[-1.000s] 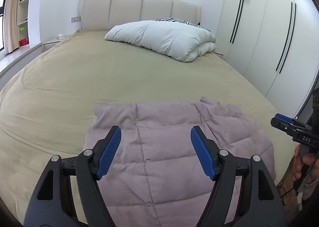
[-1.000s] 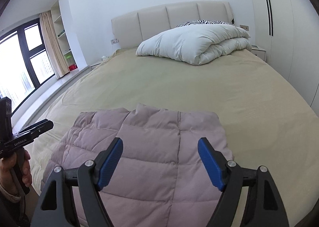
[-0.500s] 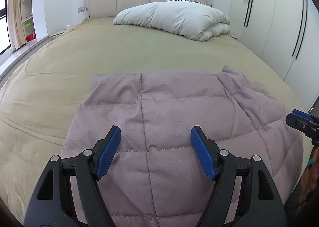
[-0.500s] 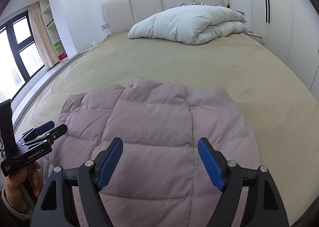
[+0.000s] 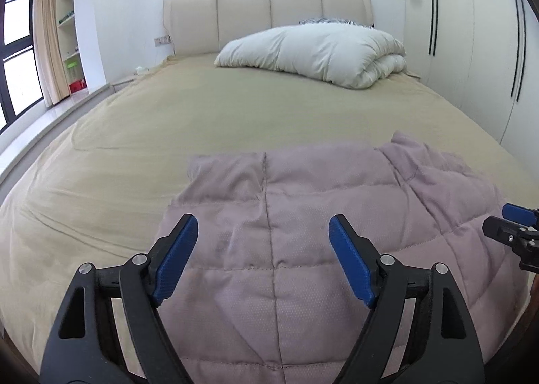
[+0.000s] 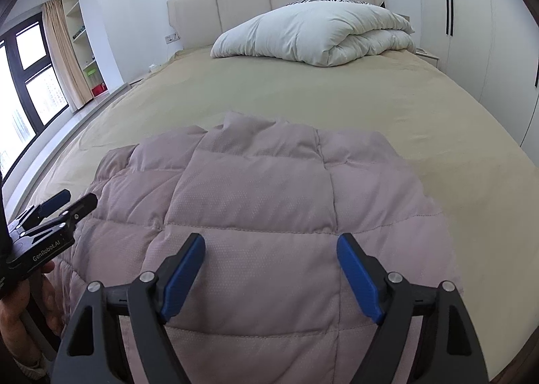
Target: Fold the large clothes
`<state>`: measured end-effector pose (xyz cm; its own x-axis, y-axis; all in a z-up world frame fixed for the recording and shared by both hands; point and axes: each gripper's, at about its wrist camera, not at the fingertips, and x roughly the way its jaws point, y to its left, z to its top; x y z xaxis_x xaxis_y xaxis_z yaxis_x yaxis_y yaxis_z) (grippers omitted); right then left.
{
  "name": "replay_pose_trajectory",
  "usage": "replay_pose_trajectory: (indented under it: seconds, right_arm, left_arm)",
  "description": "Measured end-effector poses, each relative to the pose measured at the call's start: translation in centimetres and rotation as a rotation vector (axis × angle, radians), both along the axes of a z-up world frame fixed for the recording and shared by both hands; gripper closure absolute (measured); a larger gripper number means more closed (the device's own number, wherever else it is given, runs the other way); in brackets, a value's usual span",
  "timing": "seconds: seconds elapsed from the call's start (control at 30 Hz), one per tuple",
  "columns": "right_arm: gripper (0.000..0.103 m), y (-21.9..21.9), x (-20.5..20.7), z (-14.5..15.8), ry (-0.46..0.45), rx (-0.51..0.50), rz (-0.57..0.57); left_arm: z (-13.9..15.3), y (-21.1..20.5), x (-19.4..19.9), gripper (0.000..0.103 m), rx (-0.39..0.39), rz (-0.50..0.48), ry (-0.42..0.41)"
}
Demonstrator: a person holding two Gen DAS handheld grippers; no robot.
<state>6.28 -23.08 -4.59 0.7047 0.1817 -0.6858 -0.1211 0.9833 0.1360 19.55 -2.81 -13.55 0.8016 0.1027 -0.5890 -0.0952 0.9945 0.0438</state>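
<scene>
A mauve quilted jacket (image 5: pixel 320 249) lay flat on the beige bed (image 5: pixel 202 121), under and ahead of both pairs of fingers, its long axis running from the near edge toward the headboard (image 5: pixel 269 20), its far hem squared off. A second earlier, both views sat higher and showed less of it; now the quilting filled the lower frames. The left gripper (image 5: pixel 262 262) hovered over the left panel, its jaws opening, with nothing pinched between the blue fingers (image 5: pixel 175 262). The right gripper (image 6: pixel 271 279) hung above the right panel, jaws likewise opening and empty. The fabric was puffy, stitched in rectangular blocks, with a centre seam and slight rumpling beyond the fingers. A white duvet (image 6: pixel 313 33) sat folded far ahead.
</scene>
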Motion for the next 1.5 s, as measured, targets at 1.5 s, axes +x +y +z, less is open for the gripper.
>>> replay_pose_trajectory:
  seconds: [1.5]
  right_arm:
    - [0.000, 3.0, -8.2, 7.3, -0.004, -0.152, -0.129]
  left_arm:
    - [4.6, -3.0, -8.0, 0.000, 0.003, 0.119, 0.163]
